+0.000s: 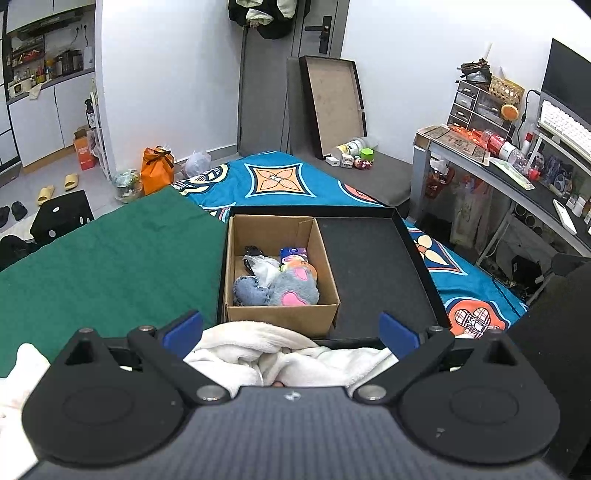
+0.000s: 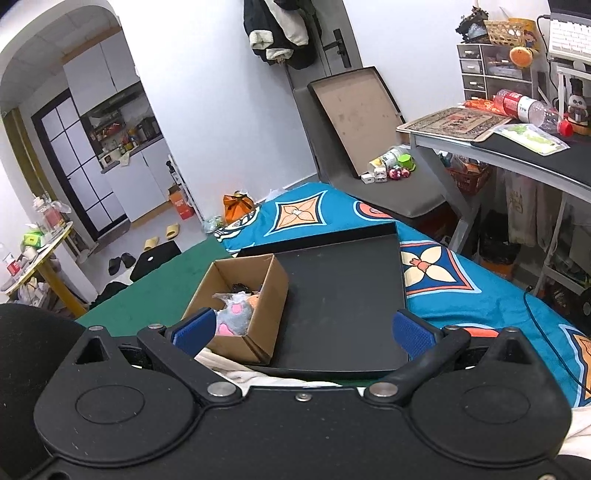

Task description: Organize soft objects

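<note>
Left gripper (image 1: 291,330) fingers spread wide, straddling a white fleece cloth (image 1: 273,354) near the cardboard box (image 1: 280,317) of plush toys (image 1: 291,291); right gripper (image 2: 301,328) fingers equally wide, holding nothing

Near end of white towel (image 1: 258,354) hidden under left gripper's body at 6 o'clock; in right view only a thin strip (image 2: 236,373) peeking out. Bottom of cardboard box (image 1: 282,317) blocked by its front wall, so small things under grey plush toy (image 1: 291,288) too covered to name. In right view, toy (image 2: 236,317) half hidden behind blue left finger (image 2: 194,330). Near edge of black tray (image 2: 343,295) covered by gripper body. Kitchen shelf items (image 1: 40,66) at 10 o'clock too small to tell. Keyboard (image 1: 565,125) cut off at 3 o'clock edge. Hanging jacket (image 1: 258,14) cut off at 12 o'clock.
</note>
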`<control>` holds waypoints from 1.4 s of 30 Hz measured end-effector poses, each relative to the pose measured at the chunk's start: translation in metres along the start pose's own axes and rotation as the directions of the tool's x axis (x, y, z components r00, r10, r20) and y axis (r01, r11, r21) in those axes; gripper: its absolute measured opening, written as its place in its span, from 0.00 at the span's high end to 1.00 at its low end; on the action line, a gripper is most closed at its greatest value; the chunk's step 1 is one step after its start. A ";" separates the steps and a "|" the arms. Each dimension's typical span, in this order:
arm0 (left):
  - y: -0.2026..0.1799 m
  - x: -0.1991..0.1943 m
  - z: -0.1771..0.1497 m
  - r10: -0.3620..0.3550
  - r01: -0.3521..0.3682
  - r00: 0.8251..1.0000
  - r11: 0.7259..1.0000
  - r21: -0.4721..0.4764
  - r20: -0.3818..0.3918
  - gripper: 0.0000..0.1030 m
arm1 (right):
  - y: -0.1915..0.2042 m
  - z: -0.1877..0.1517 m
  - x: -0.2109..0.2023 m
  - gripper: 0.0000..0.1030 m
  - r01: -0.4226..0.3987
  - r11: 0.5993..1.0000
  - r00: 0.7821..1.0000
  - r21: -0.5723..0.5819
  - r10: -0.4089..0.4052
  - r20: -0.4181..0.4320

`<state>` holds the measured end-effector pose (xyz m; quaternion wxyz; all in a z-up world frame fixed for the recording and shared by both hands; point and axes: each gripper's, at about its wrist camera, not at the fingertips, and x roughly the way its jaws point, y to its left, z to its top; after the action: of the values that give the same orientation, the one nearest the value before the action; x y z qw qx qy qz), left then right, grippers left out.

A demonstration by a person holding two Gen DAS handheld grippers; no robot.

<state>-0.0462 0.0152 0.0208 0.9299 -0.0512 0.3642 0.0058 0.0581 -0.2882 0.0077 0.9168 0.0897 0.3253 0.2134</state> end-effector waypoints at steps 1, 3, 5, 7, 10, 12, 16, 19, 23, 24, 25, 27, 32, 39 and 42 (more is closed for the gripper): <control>0.000 -0.001 0.000 -0.001 0.001 1.000 1.000 0.000 0.003 0.02 | 0.000 0.000 -0.001 0.00 0.000 1.000 1.000 -0.002 0.000 0.003; 0.000 -0.002 -0.001 -0.002 0.002 1.000 1.000 -0.002 0.006 0.02 | 0.002 0.000 -0.004 0.00 0.003 1.000 1.000 -0.006 -0.003 0.007; 0.000 -0.003 -0.002 -0.003 0.003 1.000 1.000 -0.003 0.008 0.02 | 0.002 -0.001 -0.005 0.00 0.005 1.000 1.000 -0.005 -0.005 0.009; -0.001 -0.003 -0.002 -0.002 0.002 1.000 1.000 -0.002 0.009 0.02 | 0.002 -0.001 -0.006 0.00 0.003 1.000 1.000 -0.002 -0.003 0.012; -0.001 -0.005 -0.002 0.002 -0.002 1.000 1.000 0.002 0.013 0.02 | 0.001 -0.002 -0.007 0.00 -0.002 1.000 1.000 0.004 0.002 0.015; -0.002 -0.006 -0.002 0.002 -0.002 1.000 1.000 0.002 0.014 0.02 | 0.001 -0.002 -0.007 0.00 -0.005 1.000 1.000 0.005 0.005 0.016; -0.001 -0.006 -0.002 -0.002 0.002 1.000 1.000 -0.007 0.010 0.02 | 0.001 -0.003 -0.008 0.00 -0.003 1.000 1.000 0.003 0.003 0.017; -0.001 -0.007 -0.002 -0.001 0.001 1.000 1.000 -0.005 0.011 0.02 | 0.001 -0.003 -0.008 0.00 -0.004 1.000 1.000 0.004 0.004 0.017; -0.001 -0.007 -0.002 0.001 -0.001 1.000 1.000 -0.006 0.011 0.02 | 0.000 -0.004 -0.008 0.00 -0.008 1.000 1.000 0.008 0.008 0.017; -0.001 -0.008 -0.001 0.002 -0.002 1.000 1.000 -0.005 0.012 0.02 | 0.000 -0.004 -0.008 0.00 -0.008 1.000 1.000 0.008 0.008 0.017; -0.001 -0.008 -0.001 0.003 -0.003 1.000 1.000 -0.003 0.013 0.02 | 0.000 -0.004 -0.008 0.00 -0.008 1.000 1.000 0.007 0.008 0.017; -0.001 -0.008 -0.001 0.003 -0.003 1.000 1.000 -0.001 0.015 0.02 | 0.000 -0.004 -0.008 0.00 -0.009 1.000 1.000 0.007 0.009 0.018; -0.001 -0.009 0.000 0.005 -0.005 1.000 1.000 0.001 0.016 0.02 | 0.000 -0.004 -0.008 0.00 -0.012 1.000 1.000 0.010 0.011 0.017; 0.000 -0.009 0.001 0.004 -0.004 1.000 1.000 0.001 0.016 0.02 | 0.000 -0.004 -0.008 0.00 -0.012 1.000 1.000 0.009 0.012 0.018; 0.000 -0.009 0.001 0.005 -0.005 1.000 1.000 0.001 0.017 0.02 | 0.000 -0.004 -0.008 0.00 -0.011 1.000 1.000 0.007 0.011 0.019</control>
<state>-0.0521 0.0159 0.0272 0.9329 -0.0499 0.3566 0.0084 0.0500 -0.2913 0.0088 0.9183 0.0967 0.3169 0.2166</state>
